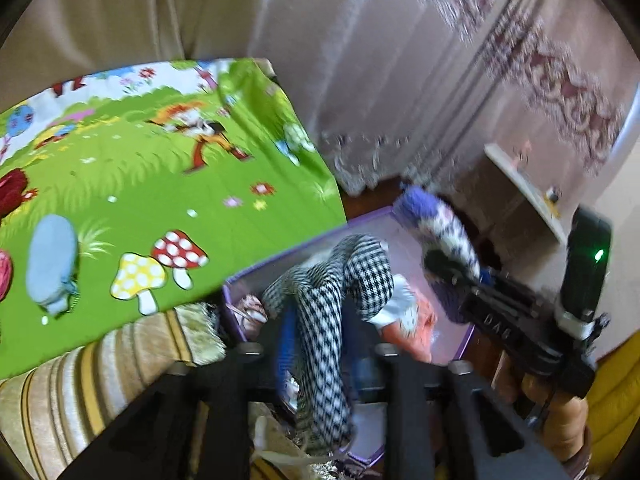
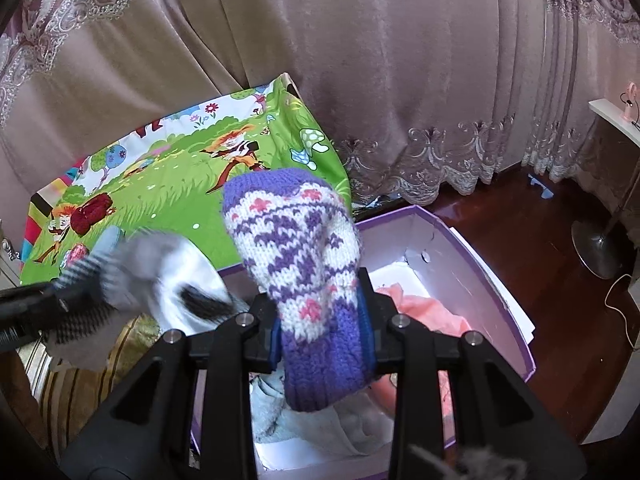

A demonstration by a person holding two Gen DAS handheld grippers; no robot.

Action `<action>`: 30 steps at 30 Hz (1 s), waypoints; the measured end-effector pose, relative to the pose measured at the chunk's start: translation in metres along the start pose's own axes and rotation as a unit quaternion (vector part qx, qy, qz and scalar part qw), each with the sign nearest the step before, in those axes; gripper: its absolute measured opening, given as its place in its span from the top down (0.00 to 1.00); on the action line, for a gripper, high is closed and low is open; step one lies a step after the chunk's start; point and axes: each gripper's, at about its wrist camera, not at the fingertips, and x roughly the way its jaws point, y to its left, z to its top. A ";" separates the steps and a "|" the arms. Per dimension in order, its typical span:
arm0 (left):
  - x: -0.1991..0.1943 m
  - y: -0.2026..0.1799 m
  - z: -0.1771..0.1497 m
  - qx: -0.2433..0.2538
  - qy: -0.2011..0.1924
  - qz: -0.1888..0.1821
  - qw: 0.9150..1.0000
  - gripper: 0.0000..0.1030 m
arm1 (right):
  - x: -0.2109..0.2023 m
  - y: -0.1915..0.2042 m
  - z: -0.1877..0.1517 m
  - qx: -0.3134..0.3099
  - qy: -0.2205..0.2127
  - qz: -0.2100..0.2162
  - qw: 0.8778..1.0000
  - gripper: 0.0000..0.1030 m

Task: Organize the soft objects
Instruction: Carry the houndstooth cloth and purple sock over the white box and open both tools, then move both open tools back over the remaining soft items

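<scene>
- A purple-and-white knitted sock (image 2: 298,264) is clamped at its cuff between the jaws of the right gripper (image 2: 320,312) and is held upright above an open purple box (image 2: 496,280).
- In the left wrist view the same sock (image 1: 436,224) is seen beyond the box (image 1: 280,264), with the right gripper (image 1: 460,276) below it.
- A black-and-white houndstooth cloth (image 1: 332,312) hangs between the fingers of the left gripper (image 1: 320,350); the jaws stand partly apart, and whether the pads press on the cloth cannot be told, as the picture is blurred.
- The lower end of the cloth drops into the box, beside a peach-coloured cloth (image 1: 416,332) lying inside.
- In the right wrist view the houndstooth cloth (image 2: 156,276) appears blurred at the left, at the tip of the left gripper (image 2: 60,300).
- Inside the box a peach cloth (image 2: 432,312) and a pale towel (image 2: 320,420) are seen.
- A green cartoon-printed mat (image 1: 160,200) covers a surface just beside the box; a red knitted item (image 2: 94,212) and a pale blue item (image 1: 52,260) lie on it.
- Curtains (image 2: 400,80) hang behind, and the box stands on a dark wooden floor (image 2: 540,240).
</scene>
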 end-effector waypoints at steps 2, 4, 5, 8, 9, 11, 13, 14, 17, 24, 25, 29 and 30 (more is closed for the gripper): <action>0.004 -0.002 -0.003 0.004 0.000 0.019 1.000 0.40 | 0.001 -0.001 -0.001 -0.001 0.003 0.000 1.000 0.65; 0.004 -0.001 -0.005 0.002 -0.001 0.019 1.000 0.39 | 0.002 -0.001 -0.003 -0.004 0.006 0.001 1.000 0.65; 0.004 0.001 -0.005 0.000 -0.001 0.021 1.000 0.39 | 0.002 0.000 -0.004 -0.006 0.009 0.002 1.000 0.64; 0.000 0.008 -0.003 -0.009 -0.008 0.028 1.000 0.39 | 0.005 0.000 -0.006 -0.007 0.016 0.004 1.000 0.62; -0.002 0.011 -0.003 -0.014 -0.009 0.029 0.999 0.39 | 0.007 0.001 -0.007 -0.009 0.020 0.005 1.000 0.57; -0.003 0.016 -0.001 -0.021 -0.012 0.031 0.999 0.39 | 0.009 0.004 -0.009 -0.014 0.026 0.002 1.000 0.47; -0.005 0.019 0.000 -0.025 -0.015 0.033 0.999 0.39 | 0.008 0.007 -0.010 -0.018 0.025 0.001 1.000 0.40; -0.006 0.021 0.000 -0.027 -0.016 0.033 0.999 0.39 | 0.008 0.008 -0.010 -0.020 0.026 0.002 0.999 0.39; -0.009 0.024 0.001 -0.030 -0.020 0.034 0.999 0.39 | 0.008 0.011 -0.010 -0.026 0.026 0.001 0.999 0.39; -0.015 0.031 0.002 -0.039 -0.027 0.034 0.998 0.39 | 0.007 0.019 -0.007 -0.033 0.027 -0.001 0.999 0.35; -0.016 0.032 0.002 -0.041 -0.028 0.034 0.998 0.39 | 0.007 0.019 -0.007 -0.034 0.027 -0.001 0.999 0.35; -0.020 0.039 0.002 -0.047 -0.032 0.034 0.998 0.39 | 0.005 0.024 -0.005 -0.039 0.027 -0.001 0.999 0.34; -0.021 0.042 0.002 -0.050 -0.032 0.035 0.998 0.39 | 0.005 0.026 -0.004 -0.042 0.027 0.000 0.999 0.33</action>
